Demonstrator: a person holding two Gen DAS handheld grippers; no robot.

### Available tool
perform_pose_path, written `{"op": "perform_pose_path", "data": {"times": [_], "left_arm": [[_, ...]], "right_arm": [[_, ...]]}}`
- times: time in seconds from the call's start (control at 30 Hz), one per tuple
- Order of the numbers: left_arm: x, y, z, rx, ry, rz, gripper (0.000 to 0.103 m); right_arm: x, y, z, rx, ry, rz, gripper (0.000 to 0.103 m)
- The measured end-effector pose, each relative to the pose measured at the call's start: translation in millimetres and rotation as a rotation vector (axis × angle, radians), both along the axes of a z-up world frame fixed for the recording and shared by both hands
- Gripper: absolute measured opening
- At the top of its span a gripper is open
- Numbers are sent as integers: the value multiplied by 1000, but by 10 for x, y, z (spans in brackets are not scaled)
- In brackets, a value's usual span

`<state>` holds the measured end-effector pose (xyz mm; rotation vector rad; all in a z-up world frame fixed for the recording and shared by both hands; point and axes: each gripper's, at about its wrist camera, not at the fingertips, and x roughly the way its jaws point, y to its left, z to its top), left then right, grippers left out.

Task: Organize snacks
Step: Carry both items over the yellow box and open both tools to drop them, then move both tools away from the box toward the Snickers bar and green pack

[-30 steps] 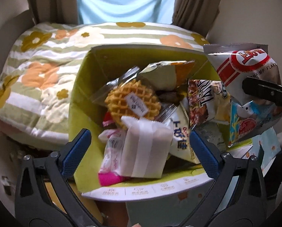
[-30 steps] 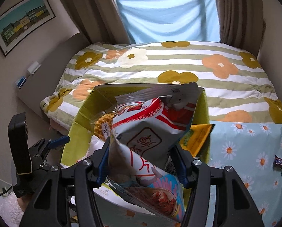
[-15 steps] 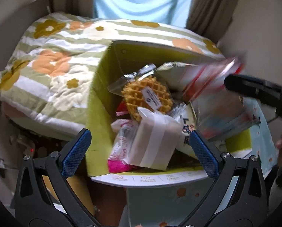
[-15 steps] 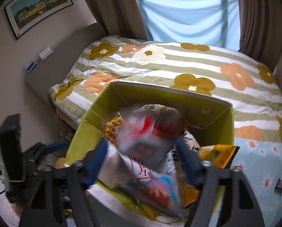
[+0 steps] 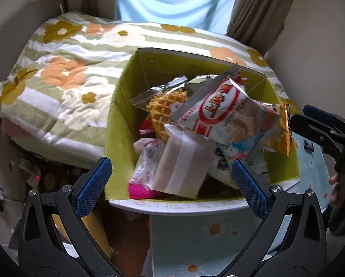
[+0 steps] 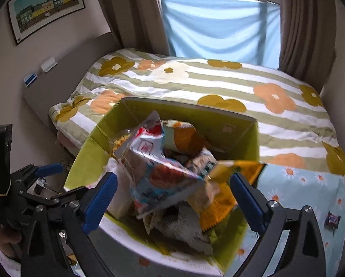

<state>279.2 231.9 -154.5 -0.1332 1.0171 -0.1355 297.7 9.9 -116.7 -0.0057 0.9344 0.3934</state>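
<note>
A yellow-green box (image 5: 123, 120) stands packed with snacks: a round waffle (image 5: 163, 108), a white striped pack (image 5: 181, 166), a pink pack (image 5: 140, 190) and a yellow bag (image 5: 281, 133). On top of the pile lies a red-and-white shrimp flakes bag (image 5: 221, 113), blurred in the right wrist view (image 6: 154, 175). My right gripper (image 6: 173, 194) hangs over the box's near rim (image 6: 87, 161); its jaws are opening and the pads stand clear of the bag on both sides. My left gripper (image 5: 171, 185) is open at the box's near edge, holding nothing.
Behind the box, the bed with its floral striped quilt (image 6: 218, 80) runs to a curtained window. A small wrapped candy (image 6: 331, 219) lies on the blue daisy cloth (image 6: 311, 184) right of the box. A grey headboard (image 6: 63, 73) runs along the left wall.
The right gripper held the shrimp flakes bag upright a second ago. Its jaws have spread, and the bag has dropped leftward onto the pile in the box.
</note>
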Motion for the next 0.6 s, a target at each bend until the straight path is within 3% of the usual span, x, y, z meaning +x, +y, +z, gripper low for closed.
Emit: {"op": "perform_pose_path", "data": {"times": [0.6], "left_arm": [[22,-1136,278,-18,-36,-293,103]], "right_arm": [[-732,-1308,218,-17,-4,-376,97]]}}
